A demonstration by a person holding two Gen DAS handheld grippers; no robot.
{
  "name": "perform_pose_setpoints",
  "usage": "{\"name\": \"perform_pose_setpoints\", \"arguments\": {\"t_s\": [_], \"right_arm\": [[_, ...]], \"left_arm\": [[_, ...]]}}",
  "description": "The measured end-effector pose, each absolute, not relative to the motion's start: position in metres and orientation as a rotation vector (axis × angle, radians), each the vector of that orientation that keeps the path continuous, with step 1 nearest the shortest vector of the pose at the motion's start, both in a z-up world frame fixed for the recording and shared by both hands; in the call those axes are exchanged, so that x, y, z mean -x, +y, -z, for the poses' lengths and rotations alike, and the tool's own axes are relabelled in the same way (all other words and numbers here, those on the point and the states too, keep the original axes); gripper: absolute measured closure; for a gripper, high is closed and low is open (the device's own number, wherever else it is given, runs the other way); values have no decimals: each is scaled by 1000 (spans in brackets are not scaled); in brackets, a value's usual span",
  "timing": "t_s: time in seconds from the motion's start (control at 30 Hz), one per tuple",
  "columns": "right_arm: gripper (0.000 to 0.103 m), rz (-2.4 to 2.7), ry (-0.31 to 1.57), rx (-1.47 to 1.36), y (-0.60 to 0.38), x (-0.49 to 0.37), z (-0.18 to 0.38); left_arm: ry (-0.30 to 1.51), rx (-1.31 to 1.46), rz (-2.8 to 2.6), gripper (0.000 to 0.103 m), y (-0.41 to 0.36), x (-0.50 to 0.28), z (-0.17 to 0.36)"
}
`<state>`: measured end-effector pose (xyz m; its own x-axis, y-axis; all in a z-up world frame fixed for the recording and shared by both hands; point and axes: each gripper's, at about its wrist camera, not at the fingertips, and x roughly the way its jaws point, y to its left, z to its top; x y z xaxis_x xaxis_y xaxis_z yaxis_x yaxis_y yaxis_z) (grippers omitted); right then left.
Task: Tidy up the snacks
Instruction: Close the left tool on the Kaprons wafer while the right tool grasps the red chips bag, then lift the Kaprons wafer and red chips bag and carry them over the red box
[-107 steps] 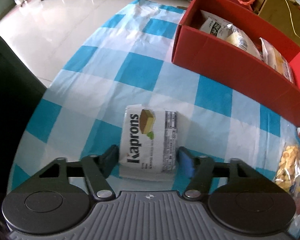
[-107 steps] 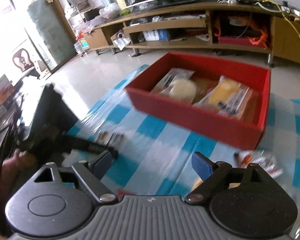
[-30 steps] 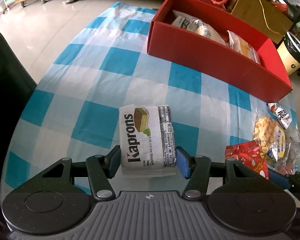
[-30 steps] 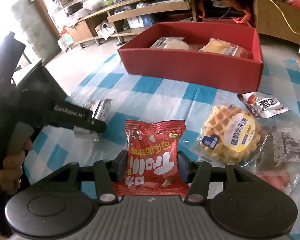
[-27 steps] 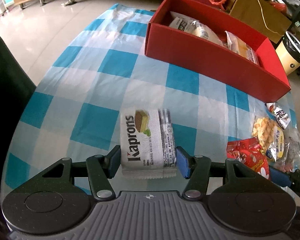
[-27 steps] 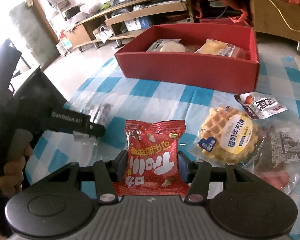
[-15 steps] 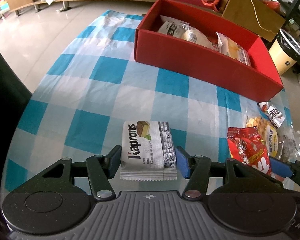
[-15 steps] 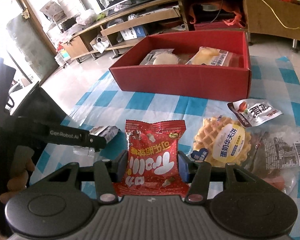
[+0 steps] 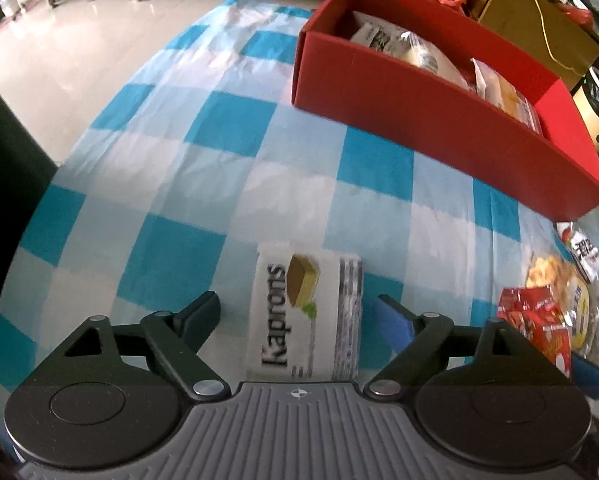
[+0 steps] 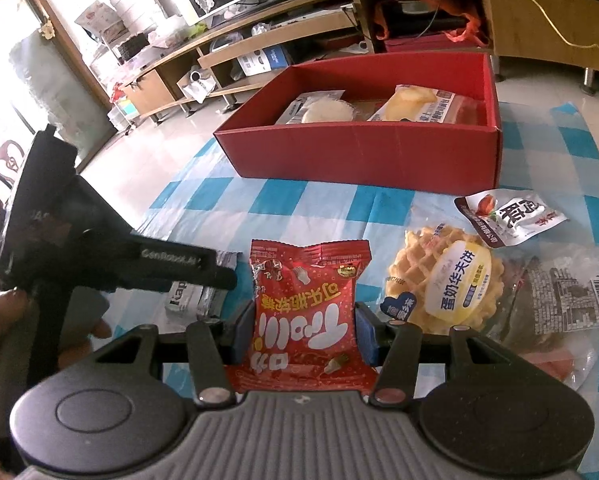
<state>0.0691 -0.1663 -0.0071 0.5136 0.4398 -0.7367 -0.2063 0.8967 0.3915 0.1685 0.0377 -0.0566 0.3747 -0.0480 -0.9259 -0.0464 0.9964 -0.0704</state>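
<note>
Released a moment ago, the Kaprons wafer pack (image 9: 305,314) lies between the opening left gripper (image 9: 295,314); the right gripper (image 10: 304,330) clamps a red snack bag (image 10: 305,312), likely bound for the red box (image 10: 359,152).

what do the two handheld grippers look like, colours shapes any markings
Both are the same build: a ribbed grey body at the base, two round black discs either side, and black linkage arms with silver pivot pins leading to blue-padded fingers. That shows on the left gripper and the right gripper. Seen from the right wrist view, the left gripper's black side carries white lettering, blurred, roughly "GenRobot.AI".
</note>
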Motion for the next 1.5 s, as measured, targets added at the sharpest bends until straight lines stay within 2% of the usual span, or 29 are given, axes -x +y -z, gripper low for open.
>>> {"name": "perform_pose_setpoints", "arguments": {"t_s": [0.07, 0.1, 0.13, 0.3, 0.83, 1.5], "right_arm": [[52, -392, 958, -269, -167, -70, 8], [52, -391, 959, -269, -167, -70, 8], [52, -390, 960, -270, -168, -70, 8], [52, -385, 953, -278, -170, -69, 5], [52, -372, 874, -309, -181, -85, -14], [52, -321, 771, -334, -211, -149, -35]], "left_arm": [[1179, 59, -20, 27, 34, -169, 57], [1176, 45, -20, 35, 32, -169, 56], [1174, 33, -21, 38, 29, -168, 54], [1195, 60, 28, 39, 28, -161, 51], [1083, 60, 78, 39, 14, -153, 12], [961, 74, 93, 38, -7, -207, -28]]}}
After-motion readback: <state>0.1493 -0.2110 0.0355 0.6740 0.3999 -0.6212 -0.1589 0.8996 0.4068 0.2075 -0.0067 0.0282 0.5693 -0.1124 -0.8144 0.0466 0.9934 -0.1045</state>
